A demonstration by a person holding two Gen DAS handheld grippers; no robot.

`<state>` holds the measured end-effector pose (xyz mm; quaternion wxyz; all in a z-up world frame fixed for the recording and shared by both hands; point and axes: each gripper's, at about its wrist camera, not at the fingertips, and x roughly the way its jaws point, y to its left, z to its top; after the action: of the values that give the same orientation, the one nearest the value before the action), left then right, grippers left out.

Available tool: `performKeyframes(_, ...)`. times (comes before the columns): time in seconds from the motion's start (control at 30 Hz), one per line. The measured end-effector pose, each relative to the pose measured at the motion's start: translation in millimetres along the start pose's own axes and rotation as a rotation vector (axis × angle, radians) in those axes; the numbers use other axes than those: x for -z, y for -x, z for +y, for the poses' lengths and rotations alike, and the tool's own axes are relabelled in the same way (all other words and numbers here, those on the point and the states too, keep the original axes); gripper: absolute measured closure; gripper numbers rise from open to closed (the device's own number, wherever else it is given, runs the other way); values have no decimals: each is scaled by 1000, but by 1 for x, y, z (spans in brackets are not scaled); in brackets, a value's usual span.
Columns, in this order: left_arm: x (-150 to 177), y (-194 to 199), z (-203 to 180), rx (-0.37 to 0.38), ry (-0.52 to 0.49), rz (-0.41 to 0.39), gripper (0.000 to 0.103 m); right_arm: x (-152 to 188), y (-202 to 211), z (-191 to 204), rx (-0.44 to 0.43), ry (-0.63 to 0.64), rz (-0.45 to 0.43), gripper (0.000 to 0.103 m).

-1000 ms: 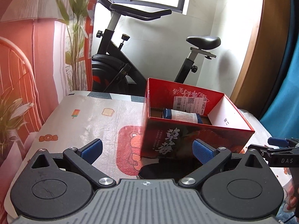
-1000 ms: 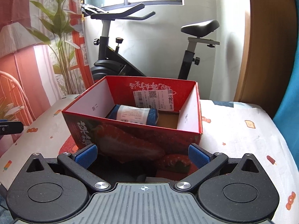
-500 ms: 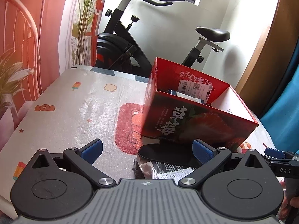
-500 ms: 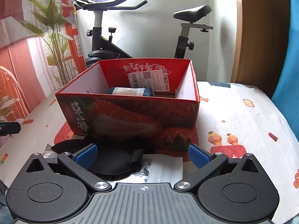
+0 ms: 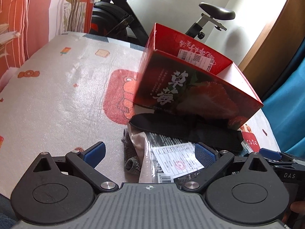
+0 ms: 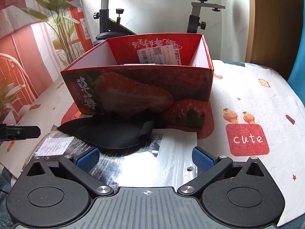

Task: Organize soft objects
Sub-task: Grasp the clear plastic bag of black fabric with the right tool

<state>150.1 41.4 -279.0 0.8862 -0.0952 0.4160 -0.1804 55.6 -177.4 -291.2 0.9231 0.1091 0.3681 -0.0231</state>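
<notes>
A red strawberry box (image 5: 192, 93) (image 6: 141, 89) stands open on the table. In front of it lies a black soft pad (image 5: 183, 127) (image 6: 106, 131) on top of a clear plastic packet with a white label (image 5: 175, 162) (image 6: 148, 158). A small grey knitted piece (image 5: 130, 162) lies at the packet's left edge. My left gripper (image 5: 149, 152) is open and empty, low over the packet's left end. My right gripper (image 6: 144, 159) is open and empty, low over the packet's right part. A blue-and-white item (image 6: 139, 64) barely shows inside the box.
The table has a white printed cover (image 5: 57, 87) (image 6: 257, 99). An exercise bike (image 5: 122, 21) (image 6: 114, 19) stands behind the table. A red curtain and a plant (image 6: 57, 24) are at the left, a wooden door (image 6: 274, 19) at the right.
Both grippers have pulled back from the box and dropped lower. The pad and the packet in front of the box have come into view between the fingers. Both grippers stay open.
</notes>
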Motion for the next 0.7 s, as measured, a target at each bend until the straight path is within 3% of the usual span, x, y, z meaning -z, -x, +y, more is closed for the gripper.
performKeyframes(0.17,4,-5,7,15,48,32,10,6,-6,-8,-9,-49,29,0)
performKeyframes(0.47,5,-11,4,33,35,49,12,12,-16,-28,-45,-184,64,0)
performKeyframes(0.53,5,-12,3,35,34,50,14,12,-16,-27,-43,-177,57,0)
performKeyframes(0.6,6,-11,3,39,32,44,25,11,-14,-24,-34,-152,45,5)
performKeyframes(0.7,6,-11,2,48,28,45,28,9,-12,-18,-19,-102,34,9)
